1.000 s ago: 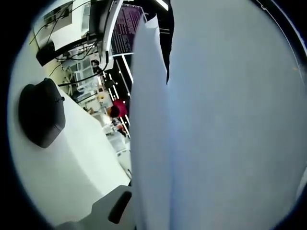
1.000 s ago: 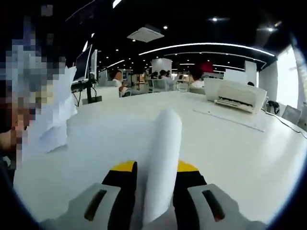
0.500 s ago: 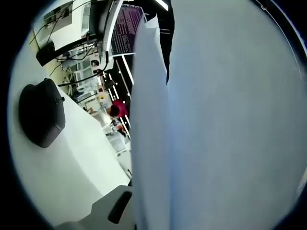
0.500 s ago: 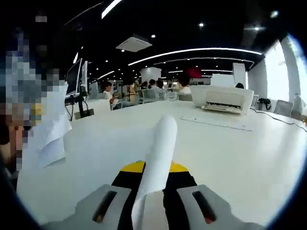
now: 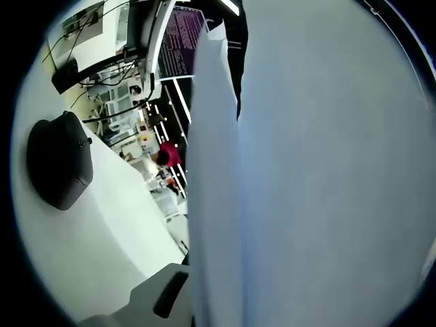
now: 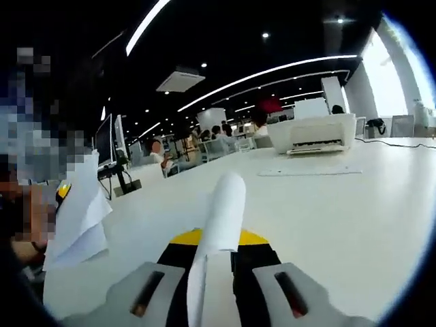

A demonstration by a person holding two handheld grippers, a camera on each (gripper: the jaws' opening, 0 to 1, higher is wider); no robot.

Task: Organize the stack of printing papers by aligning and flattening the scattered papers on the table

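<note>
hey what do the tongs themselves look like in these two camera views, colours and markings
In the right gripper view, the right tongs have light grey bodies with dark oval slots, black inner faces and yellow tips. In the left gripper view, the left tongs show one light grey body with the same dark slot.

Papers (image 5: 327, 177) hide the left gripper's (image 5: 194, 300) far jaw; distant people (image 6: 204, 133) too small to tell

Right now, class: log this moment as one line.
right tool: shut on paper | left tool: paper sheets close ahead | printer: on table
</note>
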